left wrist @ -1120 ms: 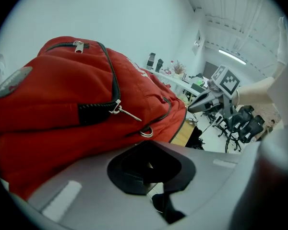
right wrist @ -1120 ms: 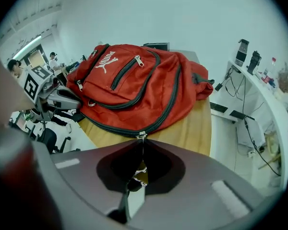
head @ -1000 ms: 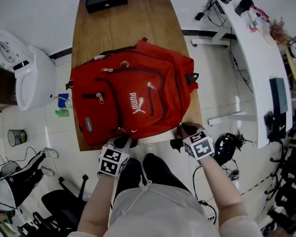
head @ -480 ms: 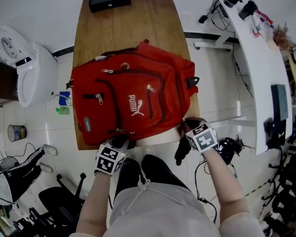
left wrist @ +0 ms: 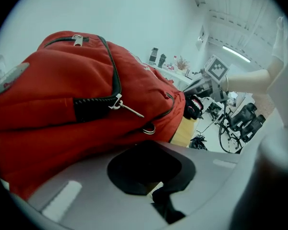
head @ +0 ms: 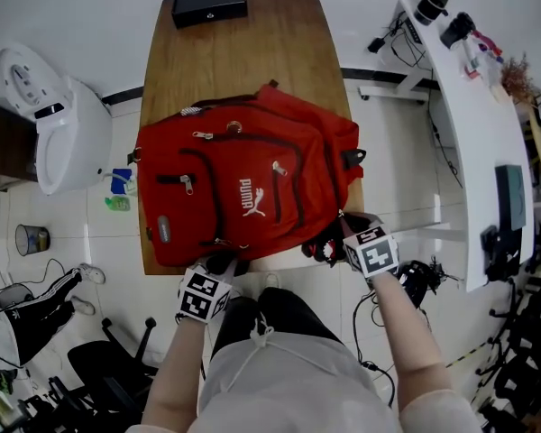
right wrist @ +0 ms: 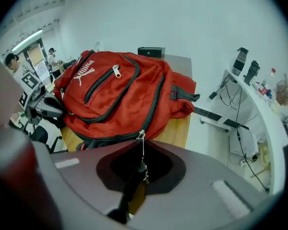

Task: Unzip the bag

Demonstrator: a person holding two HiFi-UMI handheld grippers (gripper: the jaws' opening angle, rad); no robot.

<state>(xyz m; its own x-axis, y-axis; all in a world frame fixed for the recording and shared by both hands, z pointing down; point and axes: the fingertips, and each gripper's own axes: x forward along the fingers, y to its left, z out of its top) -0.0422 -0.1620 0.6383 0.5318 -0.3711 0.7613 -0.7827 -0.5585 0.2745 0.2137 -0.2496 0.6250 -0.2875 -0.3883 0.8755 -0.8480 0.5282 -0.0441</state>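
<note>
Table: long wooden top (head: pixel 252 52), running away from the person.
Things on it: 2.
Near end: red backpack (head: pixel 243 188), lying flat with its front pockets up, reaching both side edges of the table.
Far end: black box (head: pixel 209 3), close to the far edge, well apart from the red backpack.

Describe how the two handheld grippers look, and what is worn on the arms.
The left gripper and the right gripper each have black jaws and a white cube printed with black square markers. In the gripper views the body is a broad grey shell around a dark opening, with pale rectangular patches. The forearms are bare; the top is pale with short sleeves.
</note>
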